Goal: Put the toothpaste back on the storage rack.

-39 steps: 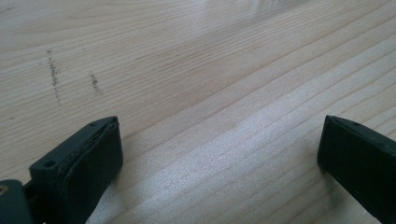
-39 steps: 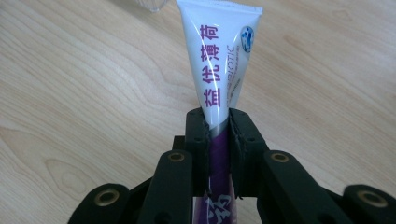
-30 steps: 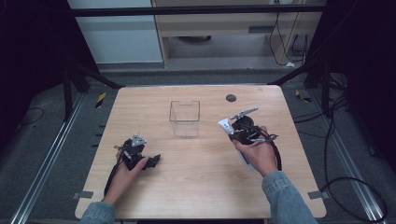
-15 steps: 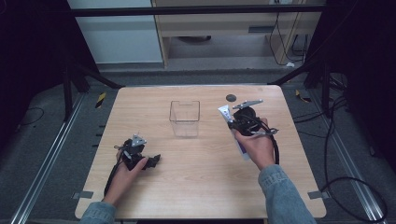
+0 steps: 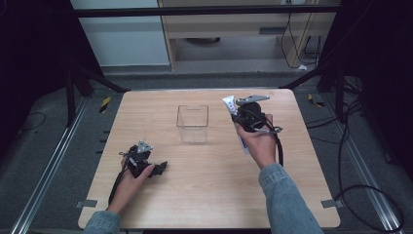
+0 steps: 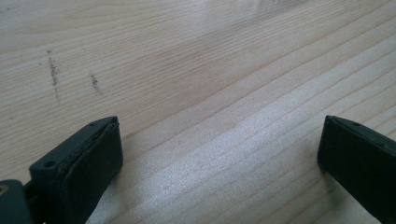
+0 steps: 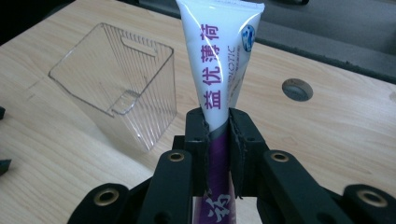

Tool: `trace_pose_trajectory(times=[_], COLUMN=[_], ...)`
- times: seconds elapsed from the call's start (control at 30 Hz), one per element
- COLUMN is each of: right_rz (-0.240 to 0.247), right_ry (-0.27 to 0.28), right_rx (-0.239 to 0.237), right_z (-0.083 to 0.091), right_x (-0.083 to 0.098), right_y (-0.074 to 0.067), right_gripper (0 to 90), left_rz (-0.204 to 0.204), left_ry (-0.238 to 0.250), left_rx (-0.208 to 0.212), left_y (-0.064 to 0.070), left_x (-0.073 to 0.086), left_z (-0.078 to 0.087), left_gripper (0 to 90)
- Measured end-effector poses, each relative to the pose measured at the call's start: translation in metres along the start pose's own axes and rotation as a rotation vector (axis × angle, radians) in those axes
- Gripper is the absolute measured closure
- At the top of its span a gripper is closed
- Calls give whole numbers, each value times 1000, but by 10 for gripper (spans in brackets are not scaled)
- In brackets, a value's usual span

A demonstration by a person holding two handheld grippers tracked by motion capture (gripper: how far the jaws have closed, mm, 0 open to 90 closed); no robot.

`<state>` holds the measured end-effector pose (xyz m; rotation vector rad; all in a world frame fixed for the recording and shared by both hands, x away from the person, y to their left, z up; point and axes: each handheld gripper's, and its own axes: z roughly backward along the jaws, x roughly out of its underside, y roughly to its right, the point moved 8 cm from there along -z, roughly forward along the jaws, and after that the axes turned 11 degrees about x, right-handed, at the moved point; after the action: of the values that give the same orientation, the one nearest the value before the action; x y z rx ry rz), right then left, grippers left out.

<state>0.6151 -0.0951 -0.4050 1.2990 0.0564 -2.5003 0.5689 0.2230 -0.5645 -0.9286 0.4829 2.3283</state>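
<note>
Bright overhead light on the table (image 5: 204, 195), dark surroundings, soft sheen on wood, close views slightly blurred

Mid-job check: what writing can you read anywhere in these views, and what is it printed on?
"益优薄荷": purple characters running along the white tube clamped in the right gripper.
"...OTIC": small grey letters beside them on the tube, the start hidden.
One more purple character low on the tube, cut off, not readable.
The clear container bears no writing.

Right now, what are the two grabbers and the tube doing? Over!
Right gripper shut on the tube, lifted off the table. Left gripper open, nothing between its fingers. Clear box stands beside the tube, nothing between them.
</note>
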Motion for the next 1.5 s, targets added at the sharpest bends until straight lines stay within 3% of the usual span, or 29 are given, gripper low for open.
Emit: trace_pose_trajectory(times=[1.13, 1.5], right_rz=[-12, -25], right_ry=[171, 211], right_rx=[-23, -36], right_z=[-3, -13], right_x=[-64, -86], right_y=[-35, -48], right_gripper=[791, 791], left_rz=[5, 3], left_ry=[2, 2], left_rx=[2, 1], left_y=[0, 0], left_x=[0, 0], left_z=[0, 0], left_gripper=[0, 0])
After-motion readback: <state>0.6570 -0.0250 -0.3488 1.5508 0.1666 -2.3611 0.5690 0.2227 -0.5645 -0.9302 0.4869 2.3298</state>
